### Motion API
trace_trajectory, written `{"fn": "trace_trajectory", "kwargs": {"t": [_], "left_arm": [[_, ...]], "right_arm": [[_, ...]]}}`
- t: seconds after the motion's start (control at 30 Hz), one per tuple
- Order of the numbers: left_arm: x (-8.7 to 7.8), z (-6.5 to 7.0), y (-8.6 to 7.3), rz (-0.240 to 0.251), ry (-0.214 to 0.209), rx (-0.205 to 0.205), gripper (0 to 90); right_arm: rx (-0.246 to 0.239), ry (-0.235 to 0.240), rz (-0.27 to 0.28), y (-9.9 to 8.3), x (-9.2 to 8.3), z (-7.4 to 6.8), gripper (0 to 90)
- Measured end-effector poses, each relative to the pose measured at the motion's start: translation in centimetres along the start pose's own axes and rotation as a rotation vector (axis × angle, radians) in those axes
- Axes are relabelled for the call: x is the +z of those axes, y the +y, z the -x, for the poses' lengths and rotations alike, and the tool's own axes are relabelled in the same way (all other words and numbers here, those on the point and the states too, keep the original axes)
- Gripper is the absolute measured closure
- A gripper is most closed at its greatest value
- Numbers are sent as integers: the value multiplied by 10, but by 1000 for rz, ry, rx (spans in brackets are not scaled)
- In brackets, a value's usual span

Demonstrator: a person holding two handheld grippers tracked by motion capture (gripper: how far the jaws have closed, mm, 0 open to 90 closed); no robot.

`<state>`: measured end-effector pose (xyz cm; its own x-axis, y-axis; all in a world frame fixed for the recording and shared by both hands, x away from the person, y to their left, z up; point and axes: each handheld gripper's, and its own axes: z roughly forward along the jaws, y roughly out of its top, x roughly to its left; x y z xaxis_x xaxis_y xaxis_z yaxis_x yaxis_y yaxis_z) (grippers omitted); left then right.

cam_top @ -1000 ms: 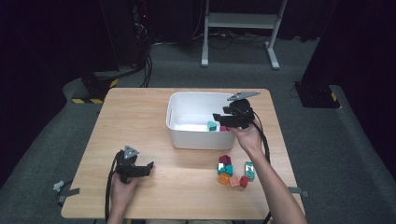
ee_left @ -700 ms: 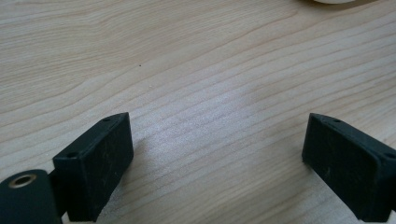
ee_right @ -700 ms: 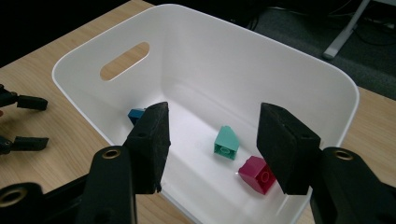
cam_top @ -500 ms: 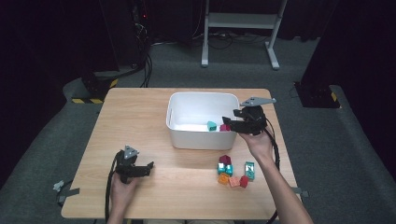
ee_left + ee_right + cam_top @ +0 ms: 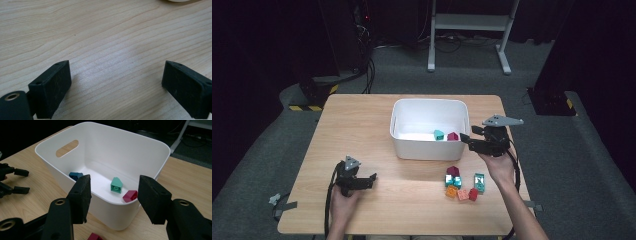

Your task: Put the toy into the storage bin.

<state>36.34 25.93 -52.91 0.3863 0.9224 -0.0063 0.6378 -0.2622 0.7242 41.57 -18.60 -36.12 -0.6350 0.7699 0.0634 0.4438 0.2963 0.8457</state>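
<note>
- White bin (image 5: 428, 142) sits mid-table toward the far edge, holding a teal brick (image 5: 116, 185), a magenta brick (image 5: 130, 195) and a blue brick (image 5: 75, 175).
- Right tongs (image 5: 466, 138) hover just beside its right wall, jaws apart, empty.
- Left tongs (image 5: 371, 180) rest near the table's near-left corner, wide, empty.
- Loose bricks (image 5: 462, 182) lie near the near-right edge.

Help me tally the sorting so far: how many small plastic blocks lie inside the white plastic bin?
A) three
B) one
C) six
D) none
A: the right gripper view shows a dark blue block, a mint green block and a magenta block on the floor of the white plastic bin.
</note>
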Motion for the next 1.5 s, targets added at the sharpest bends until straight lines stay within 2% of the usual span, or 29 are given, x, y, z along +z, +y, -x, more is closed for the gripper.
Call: {"fn": "trace_trajectory", "kwargs": {"t": [0.27, 0.6, 1.03, 1.3, 1.5], "left_arm": [[0, 0, 0, 0, 0, 0, 92], [0, 0, 0, 0, 0, 1, 93], [0, 0, 0, 1, 0, 1, 94], [0, 0, 0, 1, 0, 0, 94], [0, 0, 0, 0, 0, 2, 94]], "right_arm": [[-10, -23, 8, -17, -13, -5, 445], [8, -50, 5, -44, -23, -4, 443], [75, -79, -47, -92, -24, 3, 437], [136, -89, -99, -127, -17, 10, 430], [162, -92, -135, -144, -10, 12, 425]]}}
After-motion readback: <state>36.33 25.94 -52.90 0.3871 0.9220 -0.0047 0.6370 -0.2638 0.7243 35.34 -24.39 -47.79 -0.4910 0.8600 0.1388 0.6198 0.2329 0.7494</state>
